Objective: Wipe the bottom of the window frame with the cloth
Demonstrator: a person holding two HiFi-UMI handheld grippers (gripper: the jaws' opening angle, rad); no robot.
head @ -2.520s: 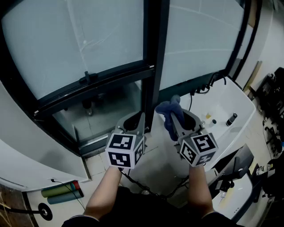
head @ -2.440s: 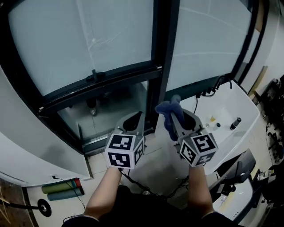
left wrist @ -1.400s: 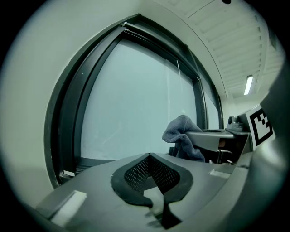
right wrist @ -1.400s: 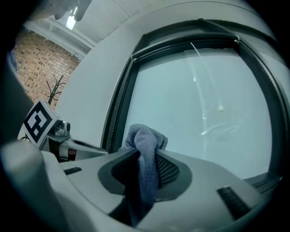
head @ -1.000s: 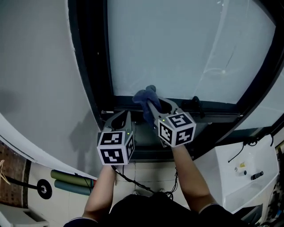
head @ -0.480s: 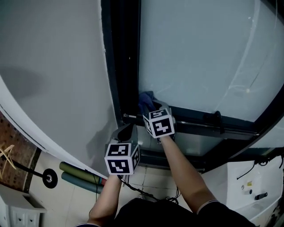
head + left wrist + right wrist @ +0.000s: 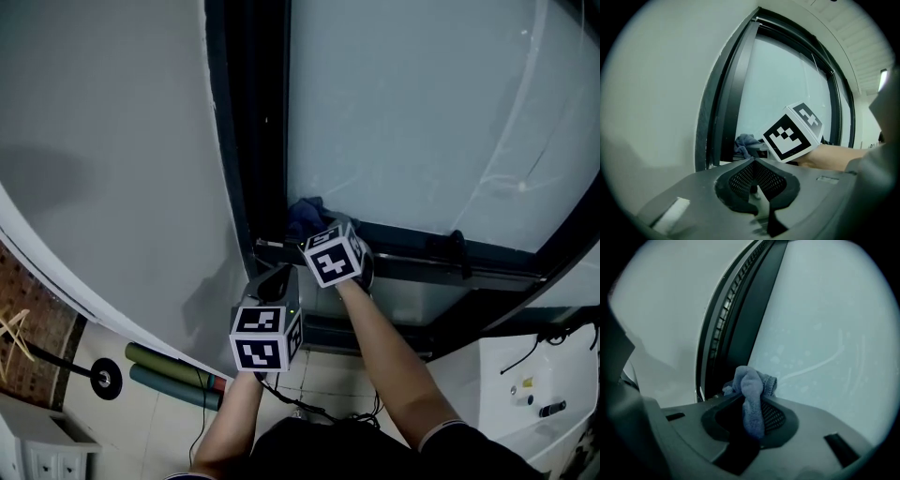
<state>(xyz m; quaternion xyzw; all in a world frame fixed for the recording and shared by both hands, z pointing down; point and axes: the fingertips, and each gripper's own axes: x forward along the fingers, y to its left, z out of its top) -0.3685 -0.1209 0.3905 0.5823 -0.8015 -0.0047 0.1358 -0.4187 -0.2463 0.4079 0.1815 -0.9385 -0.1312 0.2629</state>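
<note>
A blue cloth (image 7: 303, 216) (image 7: 751, 390) (image 7: 745, 143) is bunched in my right gripper (image 7: 314, 230) (image 7: 752, 401), which is shut on it. The cloth sits at the left end of the window frame's dark bottom rail (image 7: 422, 258), in the corner beside the frame's black upright (image 7: 253, 122). Frosted glass (image 7: 422, 103) rises above the rail. My left gripper (image 7: 274, 281) (image 7: 753, 165) hangs lower and nearer to me, below the rail; its jaws meet with nothing between them. From the left gripper view the right gripper's marker cube (image 7: 793, 132) shows ahead.
A pale wall (image 7: 103, 141) stands left of the upright. A black window handle (image 7: 457, 251) sticks up from the rail to the right. Below are a tiled floor with rolled mats (image 7: 169, 375) and a white sink unit (image 7: 534, 394) at the lower right.
I turned left along the window. My right gripper carried the cloth from mid-air up into the bottom left corner of the pane. The left gripper stayed low.
</note>
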